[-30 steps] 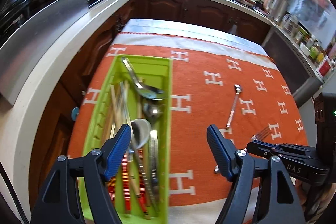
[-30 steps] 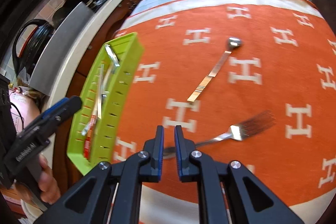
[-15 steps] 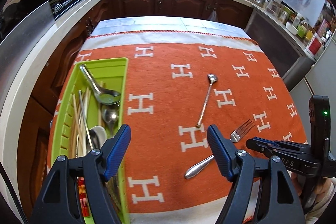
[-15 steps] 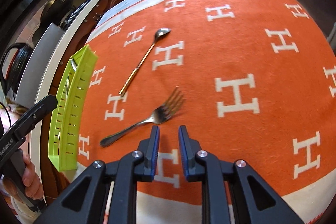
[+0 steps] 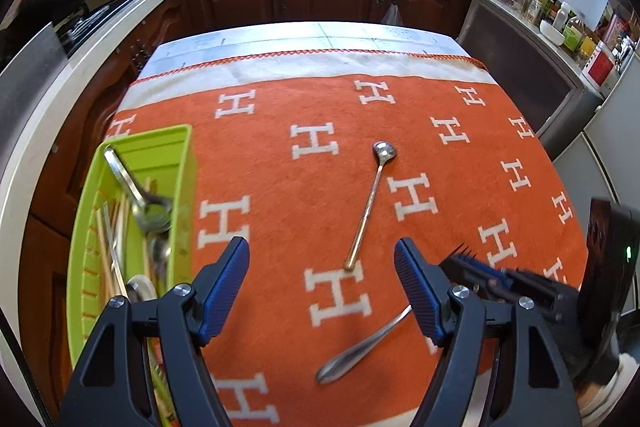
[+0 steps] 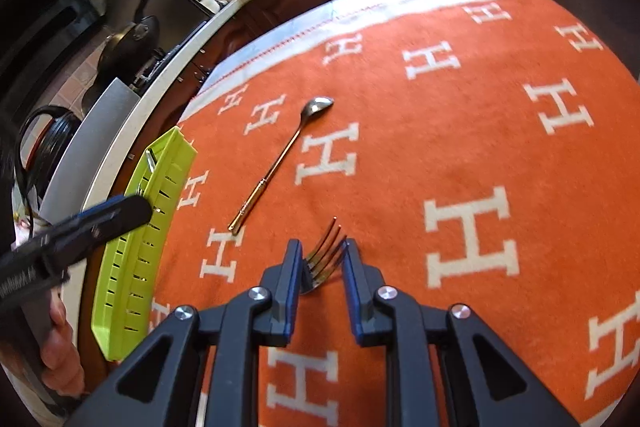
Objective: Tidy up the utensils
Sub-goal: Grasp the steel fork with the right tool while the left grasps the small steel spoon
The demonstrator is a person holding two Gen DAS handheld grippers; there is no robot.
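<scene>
A steel fork (image 6: 325,258) lies on the orange cloth, its handle (image 5: 360,347) pointing toward the near edge. My right gripper (image 6: 320,247) is down over the fork's head. Its jaws are closing, with the tines between the pads and touching both. A long thin spoon (image 5: 368,207) lies loose on the cloth just beyond it. At the left stands a green utensil tray (image 5: 184,187) holding spoons and chopsticks. My left gripper (image 5: 320,251) hovers open and empty over the cloth, between the tray and the spoon.
The orange cloth (image 5: 440,99) with white H marks covers the table, whose edges are close on all sides. Kitchen counters, a stove with a pan (image 6: 132,39) and a sink surround it. A hand (image 6: 60,359) holds the left gripper beside the tray.
My left gripper has swung right, away from above the tray to over the cloth. My right gripper moved from the fork's handle end to its head and came down around the tines.
</scene>
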